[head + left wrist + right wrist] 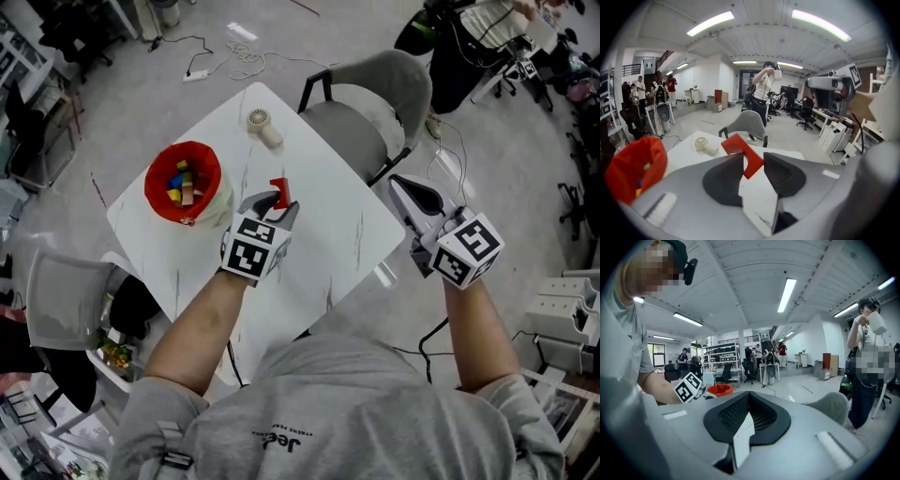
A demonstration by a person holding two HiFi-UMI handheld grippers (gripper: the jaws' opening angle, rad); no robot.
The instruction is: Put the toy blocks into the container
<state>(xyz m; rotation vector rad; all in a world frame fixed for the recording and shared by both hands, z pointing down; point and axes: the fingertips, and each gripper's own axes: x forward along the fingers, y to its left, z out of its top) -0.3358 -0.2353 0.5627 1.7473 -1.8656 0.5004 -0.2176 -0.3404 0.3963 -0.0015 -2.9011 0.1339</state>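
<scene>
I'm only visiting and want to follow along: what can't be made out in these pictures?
Blocks in the red container: too small in the head view to count.
Red block held in the left gripper: its lower end is hidden between the jaws, left gripper view.
Table under the left forearm: covered in the head view, so leftover blocks can't be ruled out.

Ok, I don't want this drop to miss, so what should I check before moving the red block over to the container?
1. Grip: ok, the left tongs clamp the red block, tilted, by its lower end.
2. Target: ok, the red container stands upright, mouth open.
3. Room inside: ok, the blocks lie low.
4. Way across: ok, the handheld fan lies farther off.
5. Other hand: ok, the right tongs are shut, empty, past the table edge.
</scene>
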